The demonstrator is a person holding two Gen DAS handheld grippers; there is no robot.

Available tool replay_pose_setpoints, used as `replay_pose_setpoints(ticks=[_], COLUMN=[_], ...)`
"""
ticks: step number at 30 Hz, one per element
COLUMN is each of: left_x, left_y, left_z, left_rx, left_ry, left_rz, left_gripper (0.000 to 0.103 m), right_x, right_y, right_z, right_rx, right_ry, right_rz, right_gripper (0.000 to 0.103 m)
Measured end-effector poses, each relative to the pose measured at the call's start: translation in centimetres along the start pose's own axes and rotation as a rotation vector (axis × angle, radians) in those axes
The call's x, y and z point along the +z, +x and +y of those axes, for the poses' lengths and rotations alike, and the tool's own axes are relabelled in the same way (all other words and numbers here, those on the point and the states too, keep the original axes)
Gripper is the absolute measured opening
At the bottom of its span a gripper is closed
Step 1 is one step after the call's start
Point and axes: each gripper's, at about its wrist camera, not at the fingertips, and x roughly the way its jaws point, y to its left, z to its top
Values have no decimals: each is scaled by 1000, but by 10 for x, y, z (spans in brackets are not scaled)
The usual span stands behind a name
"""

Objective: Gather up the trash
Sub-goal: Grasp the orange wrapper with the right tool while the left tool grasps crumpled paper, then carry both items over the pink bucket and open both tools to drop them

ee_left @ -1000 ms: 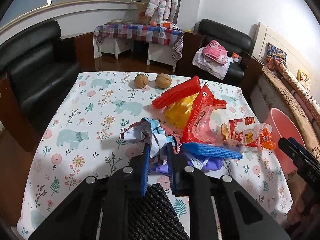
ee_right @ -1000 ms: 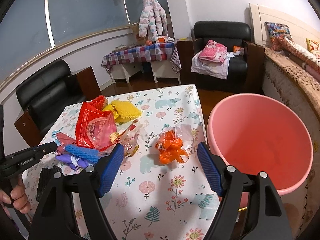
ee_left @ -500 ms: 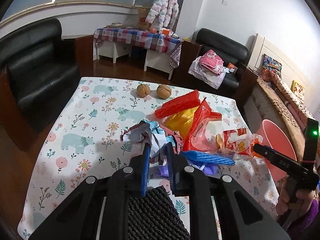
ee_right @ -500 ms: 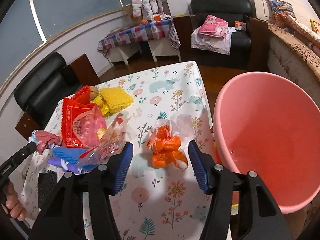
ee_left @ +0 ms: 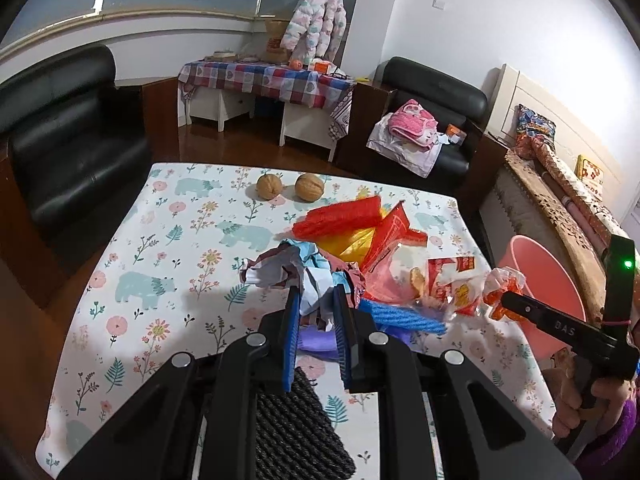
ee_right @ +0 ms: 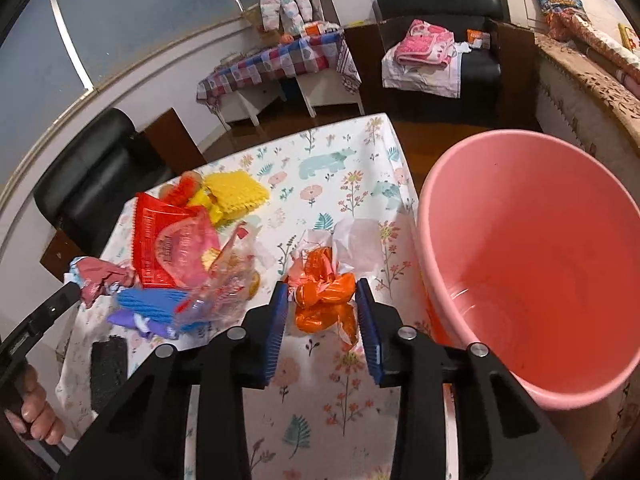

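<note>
Since the earlier frame, the right gripper [ee_right: 322,312] has come in around the crumpled orange foil wrapper [ee_right: 326,302], its jaws closing with the wrapper between them, pads at its sides. That wrapper lies on the floral tabletop [ee_right: 320,168] just beside the pink plastic bucket [ee_right: 532,264]. Meanwhile the left gripper [ee_left: 316,312] stays clenched on crumpled white-and-maroon paper [ee_left: 280,268] by the red snack packet [ee_left: 390,236].

The orange wrapper [ee_right: 326,300] is glossy crinkled foil. The pink bucket [ee_right: 532,248] is smooth plastic with a faint sheen. A matt printed cloth [ee_left: 168,248] covers the bench. At the bench's twelve o'clock, two walnuts [ee_left: 269,186] look rough and dull. The crumpled paper [ee_left: 280,272] is matt.
</note>
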Motion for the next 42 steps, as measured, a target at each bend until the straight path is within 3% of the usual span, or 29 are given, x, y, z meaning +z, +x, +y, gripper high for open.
replay_pose_setpoints(ticks=[10, 20, 33, 42], left_x=[12, 21, 14, -1], left_y=[-23, -21, 3, 33], left_z=[-28, -92, -204, -250], left_rx=[-37, -150, -325, -375], left_ry=[48, 153, 329, 400], left_rz=[-57, -64, -3, 72], left_gripper=[16, 16, 16, 16], right_x=[-2, -2, -13, -19], right_y=[-43, -74, -87, -87], right_z=[-8, -41, -95, -116], right_rx=[-2, -55, -143, -182], right_ry=[-11, 43, 151, 195], right_rz=[-94, -153, -163, -158], right_gripper=[35, 35, 35, 35])
